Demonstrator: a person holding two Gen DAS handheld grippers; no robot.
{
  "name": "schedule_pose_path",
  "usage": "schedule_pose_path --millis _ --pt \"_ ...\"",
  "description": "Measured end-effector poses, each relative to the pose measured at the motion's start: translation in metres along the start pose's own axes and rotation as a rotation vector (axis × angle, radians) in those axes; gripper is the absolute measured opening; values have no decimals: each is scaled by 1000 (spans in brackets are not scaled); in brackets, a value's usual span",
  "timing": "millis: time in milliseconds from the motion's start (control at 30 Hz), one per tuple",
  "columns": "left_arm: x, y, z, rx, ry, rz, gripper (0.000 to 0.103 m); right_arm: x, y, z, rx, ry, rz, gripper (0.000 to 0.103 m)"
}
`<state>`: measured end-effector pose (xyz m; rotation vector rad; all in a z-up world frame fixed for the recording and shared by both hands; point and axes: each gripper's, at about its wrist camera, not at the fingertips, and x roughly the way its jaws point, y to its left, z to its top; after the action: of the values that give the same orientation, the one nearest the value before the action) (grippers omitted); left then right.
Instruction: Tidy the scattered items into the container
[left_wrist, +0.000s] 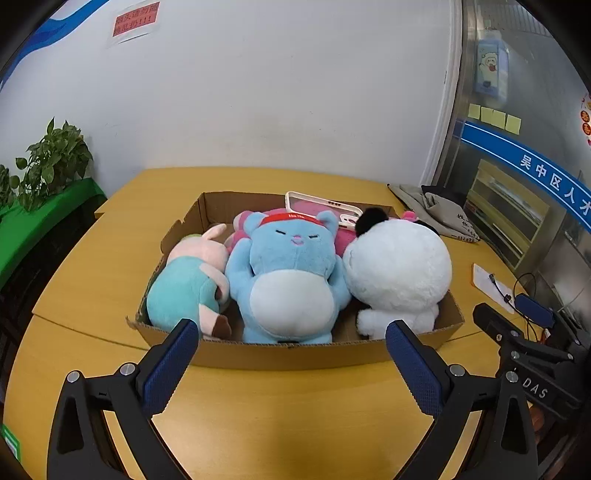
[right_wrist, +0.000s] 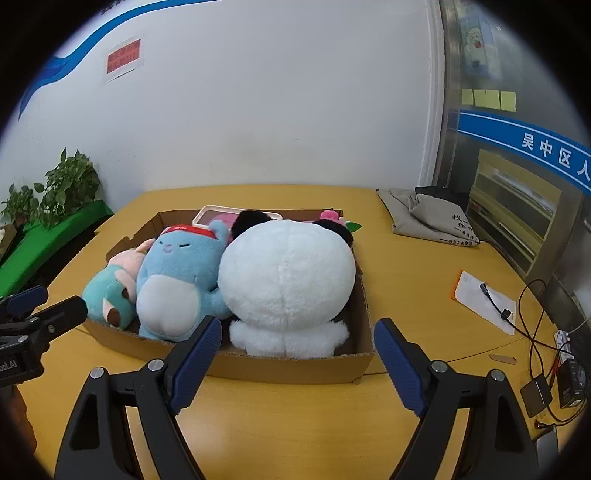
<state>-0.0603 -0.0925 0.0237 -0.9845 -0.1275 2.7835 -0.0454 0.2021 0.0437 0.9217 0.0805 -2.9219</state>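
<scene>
A shallow cardboard box (left_wrist: 295, 352) (right_wrist: 288, 367) stands on the yellow table. In it lie a teal pig plush (left_wrist: 184, 291) (right_wrist: 107, 295), a blue bear plush with a red headband (left_wrist: 291, 280) (right_wrist: 173, 284) and a white panda plush (left_wrist: 399, 273) (right_wrist: 288, 280). A pink plush (left_wrist: 343, 238) and a white-framed pink case (left_wrist: 321, 205) (right_wrist: 218, 216) lie behind them. My left gripper (left_wrist: 291, 336) is open and empty, just before the box's near wall. My right gripper (right_wrist: 297, 338) is open and empty, before the panda. The right gripper also shows at the right edge of the left wrist view (left_wrist: 517, 341), and the left gripper at the left edge of the right wrist view (right_wrist: 40, 306).
A grey cloth bag (left_wrist: 436, 210) (right_wrist: 428, 214) lies at the table's far right. A white paper with a cable (left_wrist: 491, 282) (right_wrist: 484, 299), small black devices and wires (right_wrist: 546, 384) lie at the right edge. A potted plant (left_wrist: 48, 162) (right_wrist: 62, 184) stands on a green shelf at left.
</scene>
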Motion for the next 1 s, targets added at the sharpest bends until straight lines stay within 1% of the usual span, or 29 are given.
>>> schedule_pose_path --millis 133,233,333,700,1000 --pt "-8 -7 -6 10 -1 -8 103 -14 4 -5 -4 -17 4 85" --pt "-11 -12 -10 24 1 -13 103 -17 5 -8 -2 -20 -4 85" --pt "-12 -15 -13 25 5 -23 103 -16 7 -10 -4 -15 -7 85" --pt "-11 -10 -14 6 2 -16 103 -9 5 -13 5 2 -19 85" --pt "-2 -8 -15 4 24 -19 103 -4 9 -14 -4 8 -14 85"
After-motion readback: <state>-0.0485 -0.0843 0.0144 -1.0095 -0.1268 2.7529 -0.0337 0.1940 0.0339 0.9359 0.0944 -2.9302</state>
